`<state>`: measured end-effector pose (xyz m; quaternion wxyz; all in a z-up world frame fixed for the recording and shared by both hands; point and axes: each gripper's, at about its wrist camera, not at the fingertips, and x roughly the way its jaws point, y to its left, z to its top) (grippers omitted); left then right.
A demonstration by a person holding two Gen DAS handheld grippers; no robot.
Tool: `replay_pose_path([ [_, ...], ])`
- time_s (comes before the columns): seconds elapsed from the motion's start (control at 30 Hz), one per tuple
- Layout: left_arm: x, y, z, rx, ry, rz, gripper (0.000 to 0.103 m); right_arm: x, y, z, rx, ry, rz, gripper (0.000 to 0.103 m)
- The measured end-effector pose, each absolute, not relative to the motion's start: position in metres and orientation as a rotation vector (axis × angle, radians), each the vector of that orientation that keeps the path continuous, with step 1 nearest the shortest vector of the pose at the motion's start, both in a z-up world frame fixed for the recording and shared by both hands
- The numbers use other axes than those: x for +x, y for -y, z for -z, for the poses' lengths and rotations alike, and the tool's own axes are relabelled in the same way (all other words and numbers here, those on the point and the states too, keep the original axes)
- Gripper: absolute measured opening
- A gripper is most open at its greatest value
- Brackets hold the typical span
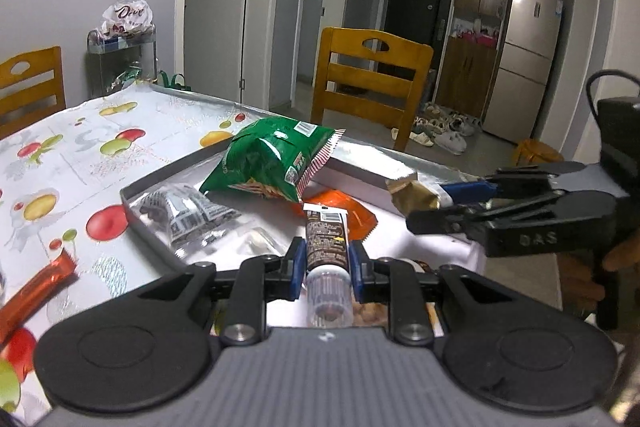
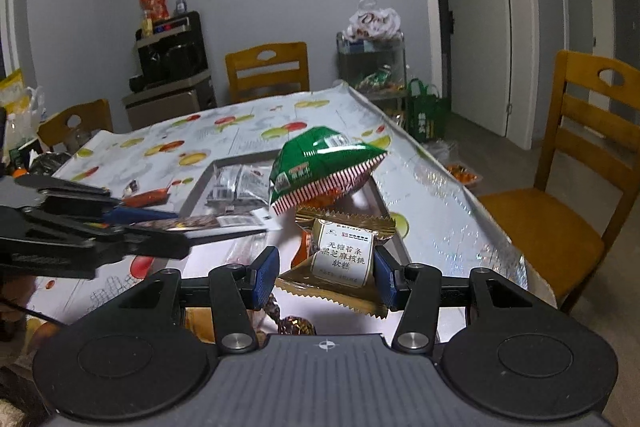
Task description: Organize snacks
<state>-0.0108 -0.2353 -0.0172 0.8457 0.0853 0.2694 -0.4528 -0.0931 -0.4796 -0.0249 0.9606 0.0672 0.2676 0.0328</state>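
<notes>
Two tools: the left (image 1: pixel 326 259), the right (image 2: pixel 326 269). One worktop (image 1: pixel 80 155), bearing one grey tray (image 1: pixel 136 199).

Snacks, by kind:
- one green bag (image 1: pixel 272 159)
- one orange packet (image 1: pixel 352 211)
- clear printed sachets (image 1: pixel 184 211), at least two; the exact count cannot be told
- one brown tube (image 1: pixel 326 247)
- one gold-wrapped cake (image 2: pixel 344 259)
- one red bar (image 1: pixel 36 287) on the cloth
- two brown foil sweets (image 2: pixel 288 319) under the right tool

Three wooden chairs (image 2: pixel 266 71) appear in the right view. One fridge (image 1: pixel 524 59). One green tote (image 2: pixel 426 111).
</notes>
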Motion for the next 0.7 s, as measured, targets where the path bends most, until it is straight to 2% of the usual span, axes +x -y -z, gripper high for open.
replay_pose_path([
  [0.33, 0.002, 0.269, 0.029, 0.275, -0.536, 0.954, 0.02, -0.086, 0.481, 0.035, 0.146, -0.594, -0.071, 0.051],
  [0.7, 0.009, 0.272, 0.046, 0.288, -0.595, 0.956, 0.02, -0.085, 0.476, 0.04, 0.068, -0.639, -0.063, 0.051],
])
